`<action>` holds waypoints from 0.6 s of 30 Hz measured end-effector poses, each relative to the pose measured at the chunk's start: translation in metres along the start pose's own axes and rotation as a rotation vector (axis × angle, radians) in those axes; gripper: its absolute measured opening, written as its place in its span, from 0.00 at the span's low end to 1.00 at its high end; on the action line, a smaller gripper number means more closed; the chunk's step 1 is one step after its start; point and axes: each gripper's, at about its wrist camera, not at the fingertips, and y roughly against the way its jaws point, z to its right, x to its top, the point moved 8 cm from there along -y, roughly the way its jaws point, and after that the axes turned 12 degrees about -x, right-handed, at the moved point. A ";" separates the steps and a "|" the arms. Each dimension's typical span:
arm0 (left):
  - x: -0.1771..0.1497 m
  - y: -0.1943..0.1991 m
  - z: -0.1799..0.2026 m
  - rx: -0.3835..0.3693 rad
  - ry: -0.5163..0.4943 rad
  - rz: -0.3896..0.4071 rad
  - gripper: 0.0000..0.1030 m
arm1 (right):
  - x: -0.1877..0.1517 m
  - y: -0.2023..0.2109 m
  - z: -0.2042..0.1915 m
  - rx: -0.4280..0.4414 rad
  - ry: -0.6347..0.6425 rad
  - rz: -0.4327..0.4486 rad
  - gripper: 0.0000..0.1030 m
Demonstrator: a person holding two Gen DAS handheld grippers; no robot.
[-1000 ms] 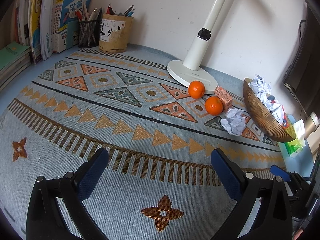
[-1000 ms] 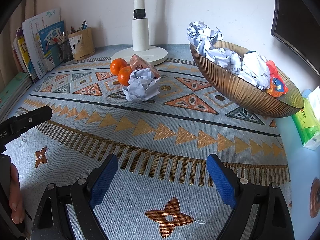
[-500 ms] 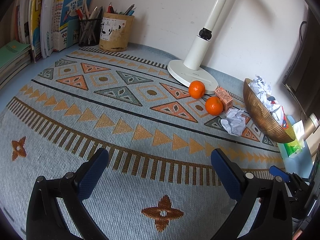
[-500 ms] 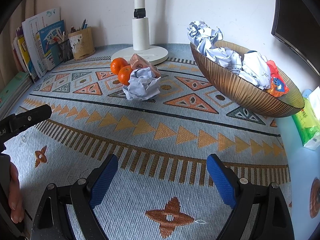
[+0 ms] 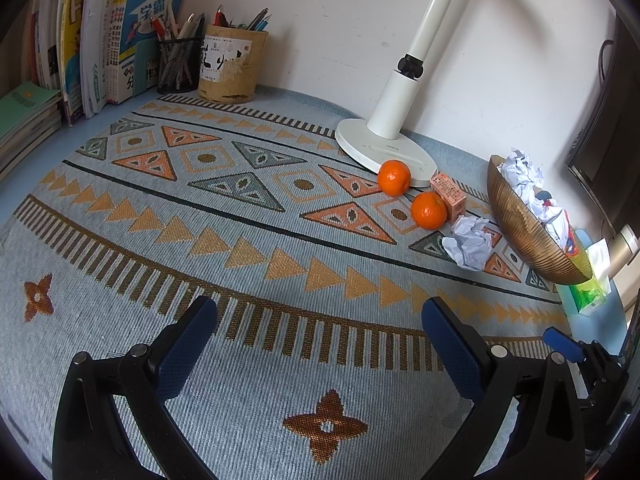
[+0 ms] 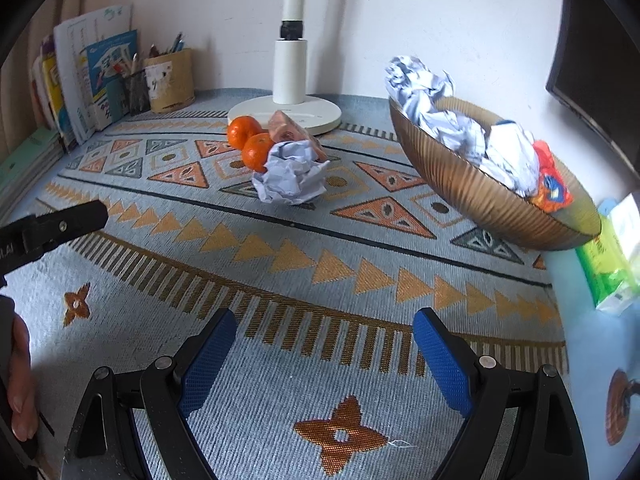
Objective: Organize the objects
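Nothing has moved since before: both our grippers, left (image 5: 318,344) and right (image 6: 324,344), hang released above the mat. Crumpled paper (image 6: 291,176) touches an orange (image 6: 256,153) mid-mat; grabbing it could roll fruit away.

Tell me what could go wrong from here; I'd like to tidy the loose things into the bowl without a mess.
1. The paper ball lies against an orange; grabbing it may set the orange rolling.
2. The bowl sits tilted and already piled with crumpled paper, so added items could spill over its low rim.
3. The small box leans by the lamp base; a wide-open right gripper might knock it.
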 end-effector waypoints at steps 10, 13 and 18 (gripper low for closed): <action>-0.002 -0.001 0.001 0.003 0.004 -0.005 0.99 | -0.001 -0.004 0.007 0.035 -0.057 -0.026 0.87; -0.004 -0.009 0.000 0.024 0.007 -0.054 0.99 | 0.000 -0.003 0.012 0.043 -0.091 -0.023 0.87; 0.041 -0.019 0.008 -0.108 0.034 -0.106 0.99 | 0.001 -0.008 0.006 0.216 -0.092 -0.143 0.87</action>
